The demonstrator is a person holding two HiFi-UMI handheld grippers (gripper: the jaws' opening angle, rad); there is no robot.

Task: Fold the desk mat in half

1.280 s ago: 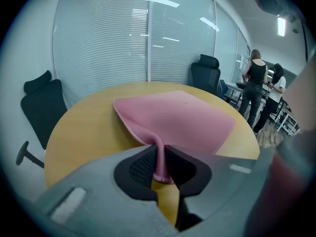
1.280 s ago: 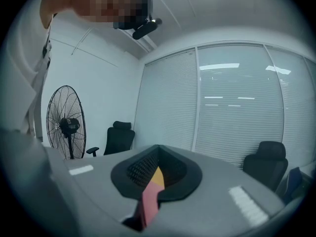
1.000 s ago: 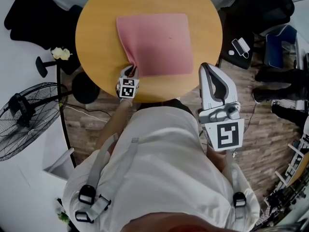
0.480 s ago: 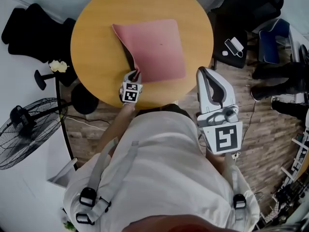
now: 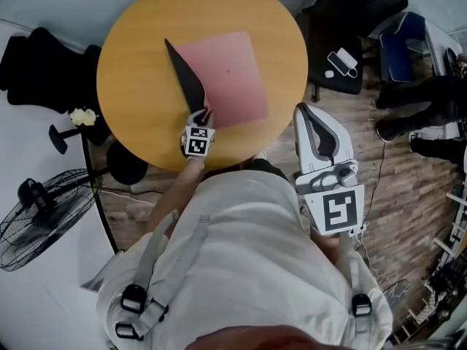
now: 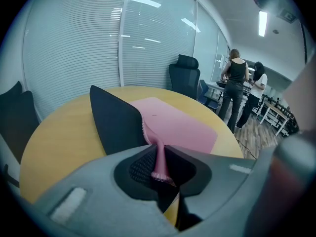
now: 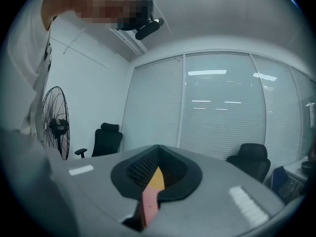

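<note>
The pink desk mat point(image 5: 232, 75) lies on the round yellow table point(image 5: 139, 64). Its left edge is raised and stands up, showing the black underside point(image 5: 186, 84). My left gripper point(image 5: 202, 117) is shut on the mat's near left corner, just above the table's near edge. In the left gripper view the pink mat point(image 6: 180, 125) runs up out of that gripper point(image 6: 160, 171), with the black underside point(image 6: 118, 122) standing to the left. My right gripper point(image 5: 305, 111) hangs off the table's near right side by my body, shut and holding nothing; its own view shows it point(image 7: 157, 174) with only a narrow slit.
Black office chairs stand around the table, one at the left point(image 5: 44, 57). A black seat with a white device point(image 5: 339, 63) stands at the right. A floor fan point(image 5: 40, 210) is at the lower left. Two people point(image 6: 242, 90) stand far off on the wooden floor.
The left gripper has lifted the mat's left edge higher, so much more of the black underside shows. The right gripper has stayed where it was.
</note>
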